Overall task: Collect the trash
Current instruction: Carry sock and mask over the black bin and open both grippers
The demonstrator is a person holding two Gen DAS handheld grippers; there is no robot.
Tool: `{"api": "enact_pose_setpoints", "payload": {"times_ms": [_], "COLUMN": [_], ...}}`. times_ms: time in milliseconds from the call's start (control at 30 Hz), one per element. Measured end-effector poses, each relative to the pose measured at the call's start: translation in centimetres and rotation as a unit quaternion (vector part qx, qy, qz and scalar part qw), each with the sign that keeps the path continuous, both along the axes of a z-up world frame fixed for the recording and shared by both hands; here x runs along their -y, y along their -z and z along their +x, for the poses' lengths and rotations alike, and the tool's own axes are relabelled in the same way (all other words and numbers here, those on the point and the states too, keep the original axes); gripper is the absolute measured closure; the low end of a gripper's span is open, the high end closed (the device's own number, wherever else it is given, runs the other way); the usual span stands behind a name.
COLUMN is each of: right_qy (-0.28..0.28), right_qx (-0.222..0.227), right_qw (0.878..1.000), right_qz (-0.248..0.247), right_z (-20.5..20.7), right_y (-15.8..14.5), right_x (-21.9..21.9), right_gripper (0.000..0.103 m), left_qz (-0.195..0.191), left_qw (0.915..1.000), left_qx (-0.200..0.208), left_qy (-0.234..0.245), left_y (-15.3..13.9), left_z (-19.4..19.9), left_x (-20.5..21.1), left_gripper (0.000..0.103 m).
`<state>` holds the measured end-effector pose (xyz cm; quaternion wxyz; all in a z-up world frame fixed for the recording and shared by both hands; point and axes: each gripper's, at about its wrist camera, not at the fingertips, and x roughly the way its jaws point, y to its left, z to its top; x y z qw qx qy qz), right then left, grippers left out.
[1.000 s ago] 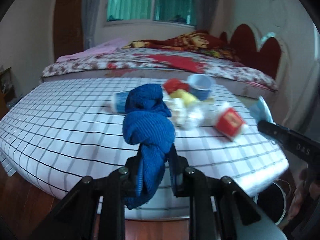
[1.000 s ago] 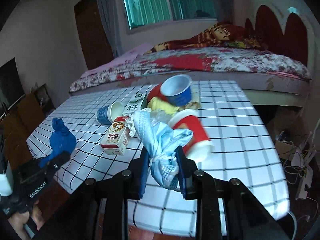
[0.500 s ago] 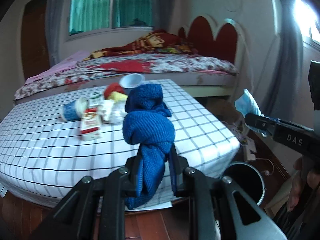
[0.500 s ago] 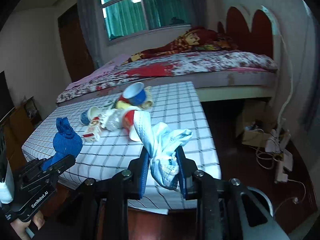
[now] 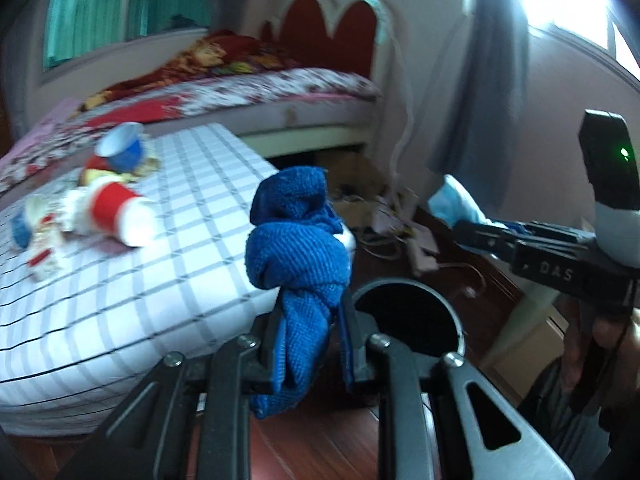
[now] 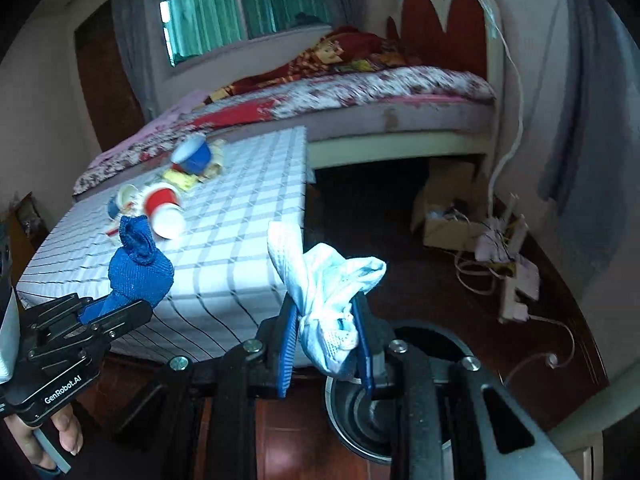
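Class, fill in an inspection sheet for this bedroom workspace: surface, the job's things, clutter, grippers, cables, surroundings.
Surface: checked tablecloth over a table beside the bed.
Job's things: blue knitted cloth, pale blue-white wad, round bin on the floor.
Clutter: red cup, blue cup, cartons and wrappers heaped on the cloth.
Grippers: left gripper shut on the blue knitted cloth; right gripper shut on the wad.
Cables: white leads tangled on the floor.
Surroundings: window, cardboard box.

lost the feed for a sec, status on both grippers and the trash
Left gripper shut on blue cloth. Right gripper shut on pale blue mask. Black bin on floor just ahead, mouth clear. Cups left on checked table.
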<state>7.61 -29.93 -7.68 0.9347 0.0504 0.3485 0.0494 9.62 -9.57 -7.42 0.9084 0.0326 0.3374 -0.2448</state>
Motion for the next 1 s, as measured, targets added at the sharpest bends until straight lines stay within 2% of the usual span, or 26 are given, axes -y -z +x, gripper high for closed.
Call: {"api": "enact_pose_setpoints", "payload": {"times_ms": [300,633,733,833,867,900,967,1000], "right_qy": [0.01,-0.005,-0.011,-0.024,-0.02,-0.011,0.01,0.02], "right_qx": [-0.061,-0.12,-0.131,-0.149,-0.157,-0.166,-0.173,-0.171], "right_qw": [0.998,0.993,0.991,0.989,0.987,0.986,0.984,0.984], "right_qz": [-0.015,-0.014,-0.008,-0.005,-0.01,-0.015,-0.041,-0.05], "right_z": [-0.3,2.2,3.0,3.6,3.8,4.0,3.9,3.7], "right_y": [4.3,9.2,10.4,11.5,12.1,12.6,13.1,13.2], "right_x": [4.9,7.7,8.6,8.8,9.1,9.3,9.8,10.0], "right_gripper": [0.075,0.075,0.075,0.073,0.066,0.041,0.006,0.005], "left_qz": [0.011,0.03,0.011,0.004,0.009,0.014,0.013,0.017], "left_qw": [0.996,0.9851,0.9807,0.9788,0.9792,0.9816,0.9865,0.9878], "left_qx": [-0.065,-0.132,-0.158,-0.161,-0.164,-0.16,-0.146,-0.144], "left_qy": [0.06,0.107,0.114,0.126,0.119,0.103,0.073,0.057], "left_y": [4.2,8.9,10.0,10.5,10.7,10.8,10.7,10.6], "left_z": [0.7,2.5,3.6,3.9,4.1,4.3,4.4,4.2], "left_x": [6.1,10.1,10.7,11.2,11.2,10.8,9.6,9.0], "left_gripper": [0.081,0.08,0.079,0.069,0.05,0.022,0.003,0.003]}}
